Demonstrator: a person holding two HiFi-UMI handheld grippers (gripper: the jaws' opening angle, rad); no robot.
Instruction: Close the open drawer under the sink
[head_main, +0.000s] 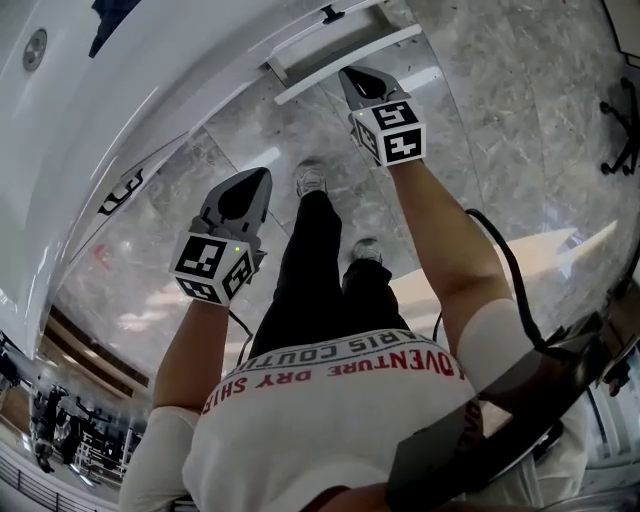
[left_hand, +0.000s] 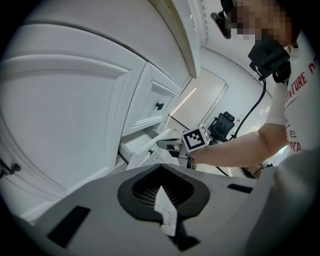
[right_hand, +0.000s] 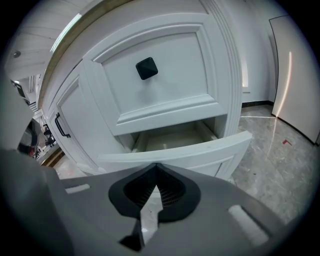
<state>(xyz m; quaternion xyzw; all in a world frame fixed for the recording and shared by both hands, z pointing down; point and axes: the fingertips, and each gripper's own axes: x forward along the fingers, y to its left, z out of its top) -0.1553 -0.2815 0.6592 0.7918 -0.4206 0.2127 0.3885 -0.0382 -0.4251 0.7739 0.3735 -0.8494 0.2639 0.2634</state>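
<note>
The open drawer (right_hand: 190, 149) juts out of the white sink cabinet, under a closed drawer with a black knob (right_hand: 146, 68). In the head view its white front (head_main: 320, 76) runs across the top. My right gripper (right_hand: 156, 169) is shut and empty, with its tips right at the drawer front's top edge; whether they touch it I cannot tell. It also shows in the head view (head_main: 353, 77) and in the left gripper view (left_hand: 172, 145). My left gripper (head_main: 260, 180) hangs lower left, shut and empty, well away from the drawer (left_hand: 145, 142).
White cabinet doors (left_hand: 65, 115) fill the left, one with a dark handle (right_hand: 61, 125). The floor is grey marble (head_main: 500, 120). The person's legs and shoes (head_main: 312, 180) stand just in front of the cabinet. A dark object (head_main: 622, 130) sits at the right edge.
</note>
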